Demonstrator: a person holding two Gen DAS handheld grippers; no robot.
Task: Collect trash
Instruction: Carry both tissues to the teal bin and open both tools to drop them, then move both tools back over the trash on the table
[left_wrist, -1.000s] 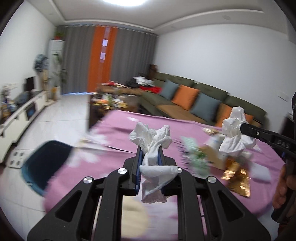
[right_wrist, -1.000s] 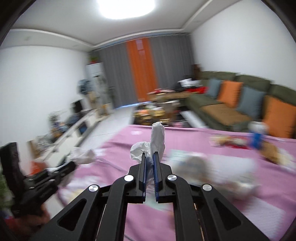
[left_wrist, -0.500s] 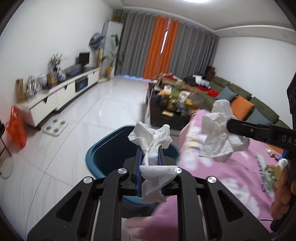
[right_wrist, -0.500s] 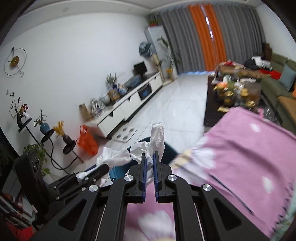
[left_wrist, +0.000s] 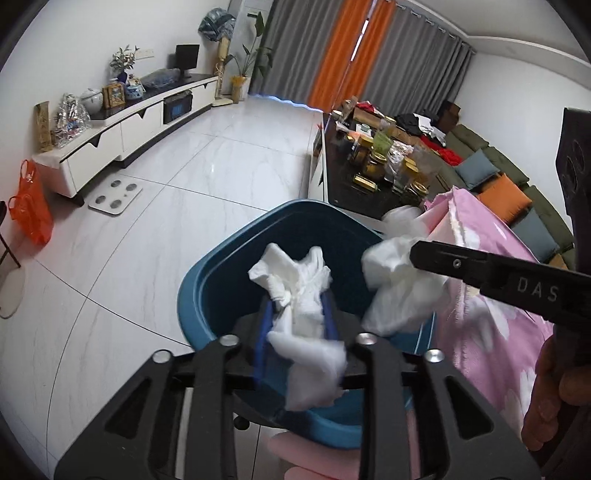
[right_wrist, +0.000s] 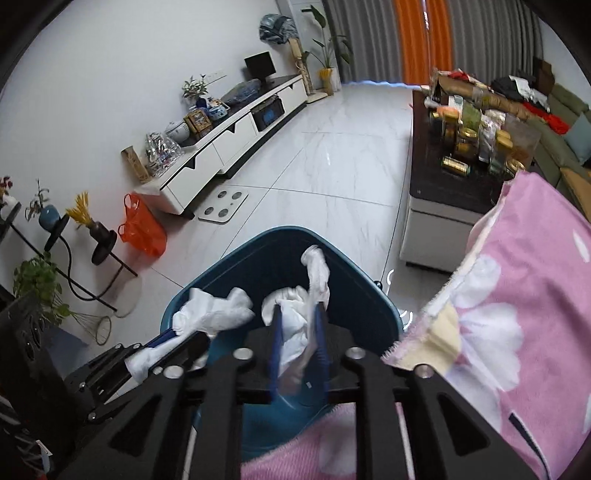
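Note:
A dark blue bin (left_wrist: 221, 280) stands on the floor beside the table; it also shows in the right wrist view (right_wrist: 266, 258). My left gripper (left_wrist: 297, 306) is over the bin with its jaws parted, and a crumpled white tissue (left_wrist: 299, 295) sits loosely between them. My right gripper (right_wrist: 299, 314) is also over the bin with jaws parted around a second white tissue (right_wrist: 295, 314). In the left wrist view the right gripper's tissue (left_wrist: 399, 284) hangs at the right. In the right wrist view the left gripper's tissue (right_wrist: 214, 310) shows at the left.
A pink flowered tablecloth (right_wrist: 517, 314) hangs at the right of the bin. A dark coffee table (left_wrist: 369, 177) with jars stands beyond. A white TV cabinet (left_wrist: 122, 129), an orange bag (left_wrist: 31, 206) and a floor scale (left_wrist: 114, 192) lie to the left.
Both grippers swung from the table to above the blue bin and tilted down. Both pairs of jaws have spread apart, and the tissues now sit loose between them.

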